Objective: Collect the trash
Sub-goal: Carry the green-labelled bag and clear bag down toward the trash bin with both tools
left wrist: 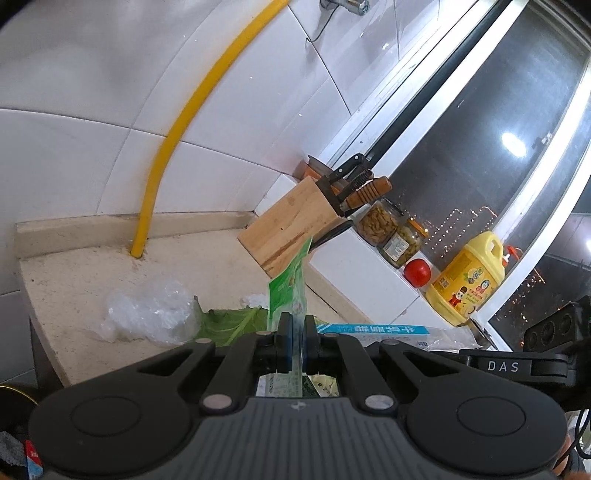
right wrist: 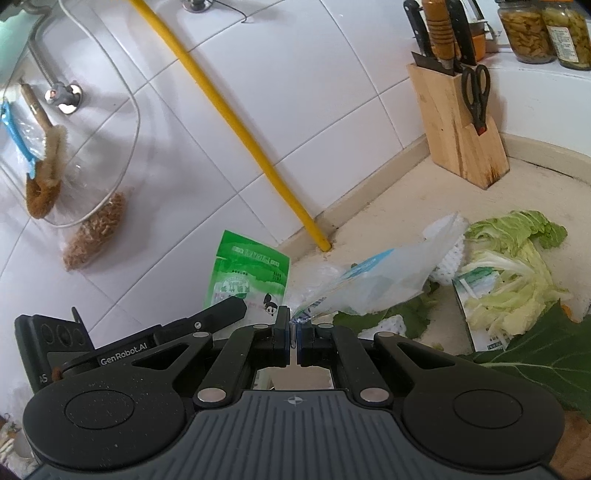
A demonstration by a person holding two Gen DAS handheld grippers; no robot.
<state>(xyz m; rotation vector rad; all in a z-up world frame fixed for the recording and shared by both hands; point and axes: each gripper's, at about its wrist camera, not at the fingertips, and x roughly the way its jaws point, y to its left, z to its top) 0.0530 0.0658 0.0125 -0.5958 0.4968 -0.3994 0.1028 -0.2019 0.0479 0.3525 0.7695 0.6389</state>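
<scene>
The left gripper has its jaws clamped on the green printed plastic packet, which stands upright above the beige stone surface. The right gripper pinches the clear blue-printed plastic bag, which trails up and to the right over the cabbage leaves.

The lower end of the green packet disappears between the left gripper's closed pads, and its print is too small to read. The clear plastic bag's pinched corner is hidden inside the right gripper. A white packet lies partly buried under cabbage scraps near the counter's right edge. The jars are cut off by the top edge of the right wrist view, as are the knife handles. Beyond the window, only blurred lights show.
</scene>
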